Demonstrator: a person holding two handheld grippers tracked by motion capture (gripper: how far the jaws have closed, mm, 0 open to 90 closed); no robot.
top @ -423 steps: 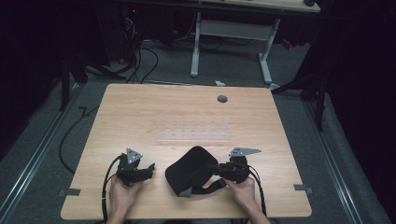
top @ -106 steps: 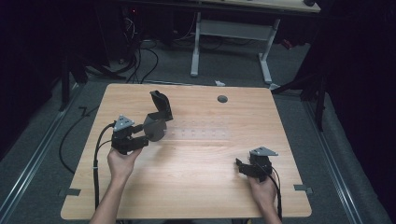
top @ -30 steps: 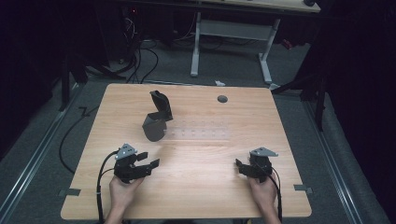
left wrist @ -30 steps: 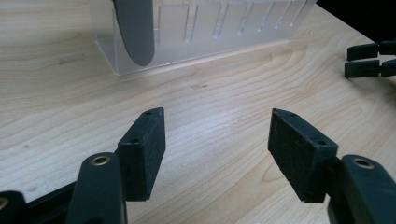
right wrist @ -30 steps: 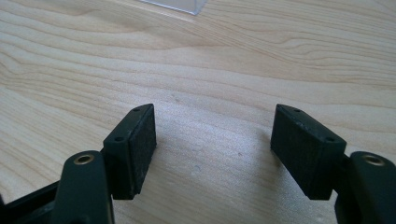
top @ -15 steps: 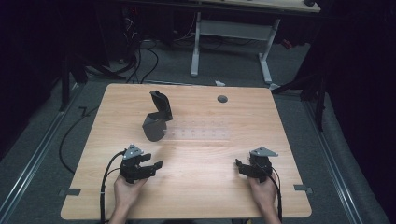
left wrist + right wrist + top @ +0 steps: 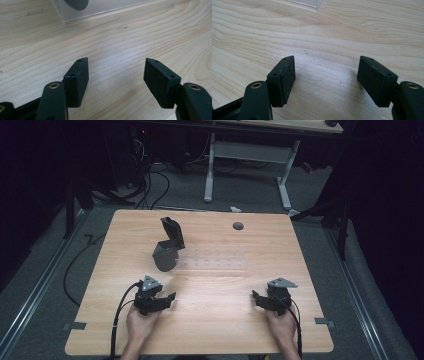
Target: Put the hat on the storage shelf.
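Wooden bench (image 7: 210,330): pale, grained top; both tools rest low at its near edge, one in each of the person's hands.
Left tool (image 7: 167,298): near left of the bench, black jaws spread apart with nothing between them; the left gripper view (image 7: 113,75) has bare wood in the gap.
Right tool (image 7: 256,297): near right, well apart from the left one, jaws likewise spread and empty; the right gripper view (image 7: 325,72) has bare wood between them.
Clear stand (image 7: 220,260): faint see-through tray or block at mid-bench, beyond both tools; its exact form is hard to tell.
Dark pouch (image 7: 167,251): dark grey, soft-looking case standing upright at the clear stand's left end, flap or lid raised and leaning back.
Key relation: the pouch lies straight ahead of the left tool and slightly to its right; its long axis runs up and away.
Nearer hand: the left, I judge; the right would have to cross the bench.
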